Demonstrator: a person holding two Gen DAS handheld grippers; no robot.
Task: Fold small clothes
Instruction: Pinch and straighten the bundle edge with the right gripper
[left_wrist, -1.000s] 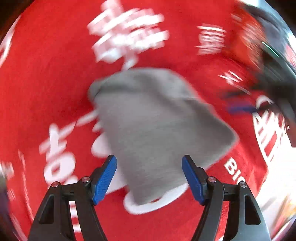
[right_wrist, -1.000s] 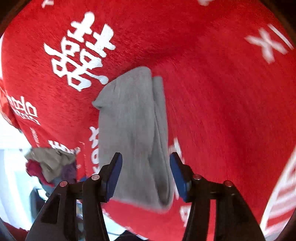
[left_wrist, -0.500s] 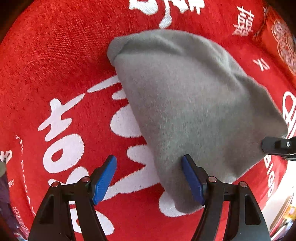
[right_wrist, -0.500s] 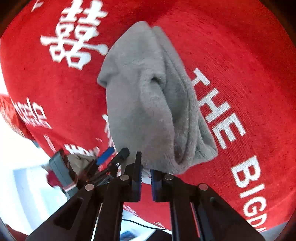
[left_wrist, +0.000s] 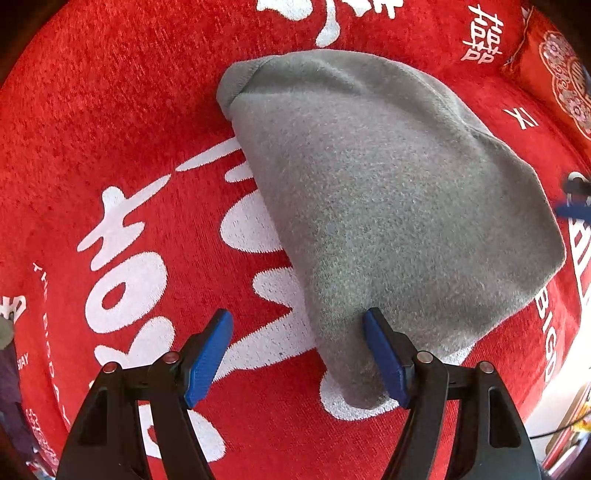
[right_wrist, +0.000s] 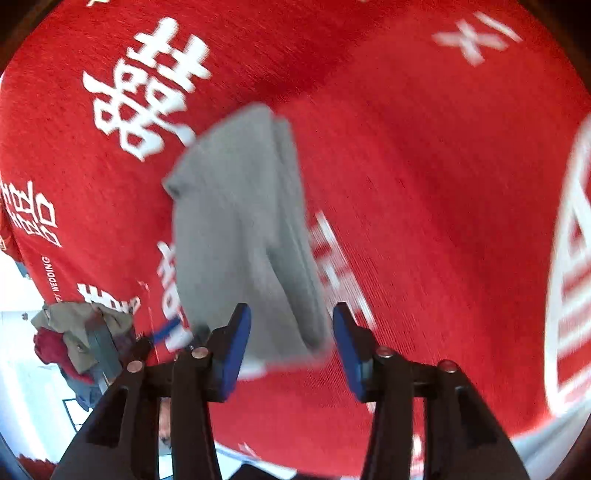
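Observation:
A folded grey garment (left_wrist: 388, 203) lies on a red blanket (left_wrist: 110, 110) printed with white characters. My left gripper (left_wrist: 295, 317) hangs open just over the garment's near corner, its right pad above the grey fabric and its left pad above bare blanket. In the right wrist view, which is blurred, the grey garment (right_wrist: 240, 229) runs away from my right gripper (right_wrist: 291, 310). Its jaws are opening, with the garment's near end lying between them and the pads clear of the fabric. A blue fingertip of the right gripper (left_wrist: 576, 210) shows at the garment's far right edge.
A red patterned cushion (left_wrist: 554, 66) sits at the blanket's far right corner. Beyond the blanket's left edge lies a heap of mixed clothes (right_wrist: 74, 332) on a pale floor. The left gripper's blue pad (right_wrist: 164, 332) shows near that edge.
The left gripper sank closer to the garment, then held still. The right gripper shut at the garment's near end, then opened and pulled back.

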